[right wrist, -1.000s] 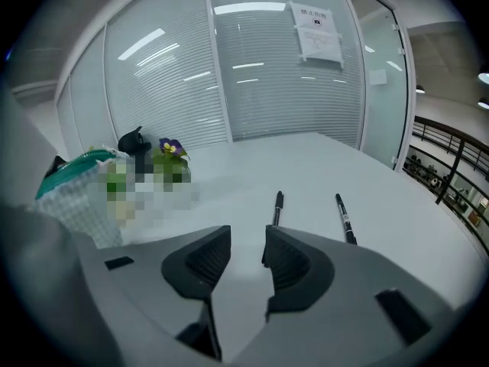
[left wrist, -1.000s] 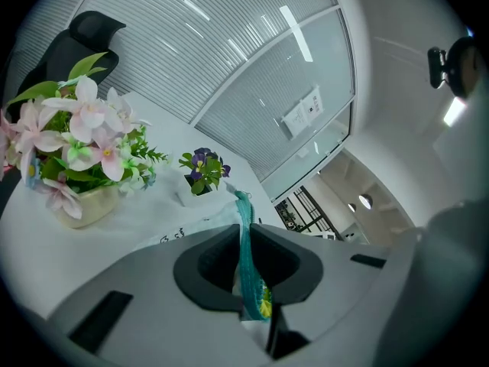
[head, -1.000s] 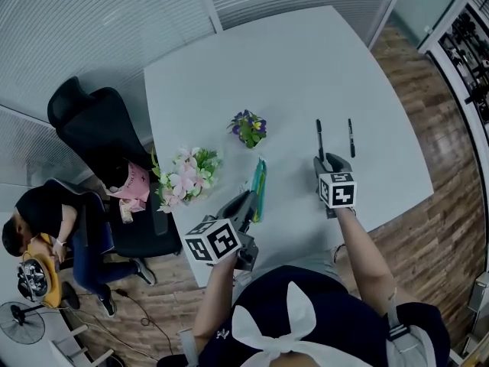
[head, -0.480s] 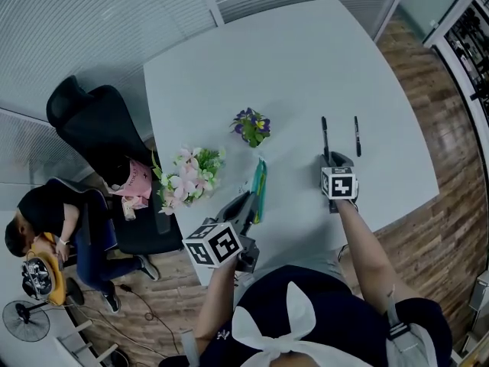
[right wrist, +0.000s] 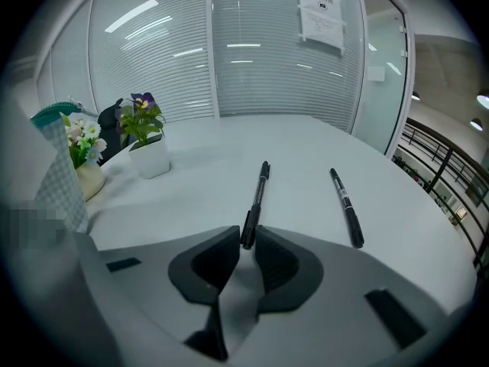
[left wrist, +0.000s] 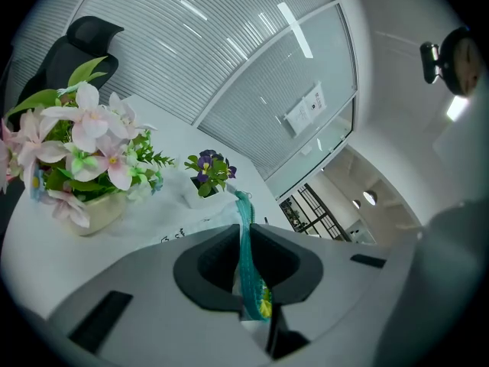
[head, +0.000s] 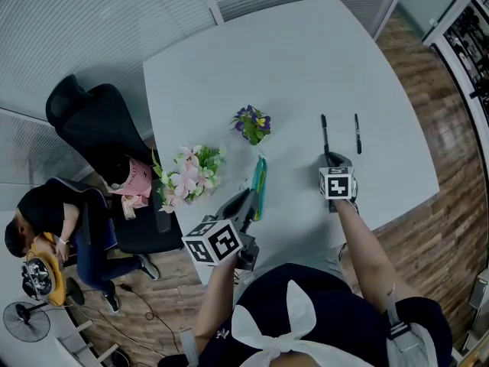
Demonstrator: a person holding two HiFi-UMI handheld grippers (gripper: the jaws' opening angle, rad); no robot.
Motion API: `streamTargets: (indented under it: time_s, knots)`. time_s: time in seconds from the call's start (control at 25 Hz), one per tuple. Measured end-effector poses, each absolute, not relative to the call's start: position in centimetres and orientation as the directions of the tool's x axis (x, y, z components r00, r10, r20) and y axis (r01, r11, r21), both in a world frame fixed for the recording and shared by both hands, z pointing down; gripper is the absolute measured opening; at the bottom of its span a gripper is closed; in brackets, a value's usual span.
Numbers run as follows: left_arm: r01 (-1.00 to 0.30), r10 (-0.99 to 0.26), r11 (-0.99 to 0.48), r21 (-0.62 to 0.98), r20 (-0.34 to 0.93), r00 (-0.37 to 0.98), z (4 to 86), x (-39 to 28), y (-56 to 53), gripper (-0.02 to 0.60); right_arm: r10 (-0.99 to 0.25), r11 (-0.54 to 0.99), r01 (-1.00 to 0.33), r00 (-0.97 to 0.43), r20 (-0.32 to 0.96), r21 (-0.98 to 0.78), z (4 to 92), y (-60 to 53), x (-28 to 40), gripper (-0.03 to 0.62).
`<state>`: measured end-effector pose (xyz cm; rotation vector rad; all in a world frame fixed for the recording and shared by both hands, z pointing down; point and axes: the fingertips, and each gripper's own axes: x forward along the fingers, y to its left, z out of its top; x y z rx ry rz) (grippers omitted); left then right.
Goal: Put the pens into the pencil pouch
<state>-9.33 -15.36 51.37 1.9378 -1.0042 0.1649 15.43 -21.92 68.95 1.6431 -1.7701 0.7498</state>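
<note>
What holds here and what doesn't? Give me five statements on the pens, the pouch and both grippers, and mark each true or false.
1. The left pen and the right pen both lie on the table. True.
2. The left gripper is empty. False: its jaws are shut on the pencil pouch.
3. The right gripper has its jaws spread wide over the right pen. False: they have just been closing, and the left pen's near end sits between them.
4. Purple flowers stand on the table. True.
5. One pen is already inside the pencil pouch. False: both are outside it.
</note>
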Motion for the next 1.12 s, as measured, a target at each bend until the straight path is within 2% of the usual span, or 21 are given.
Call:
streamTargets:
  time_s: [1.12]
  knots:
    - [-0.672, -0.583, -0.252, 0.697, 0.445, 0.68, 51.3, -9.9, -13.7, 0.055, -0.793, 0.058, -0.996, -0.09, 0.603, -0.072, 59.7, -17.4, 15.2, 0.061]
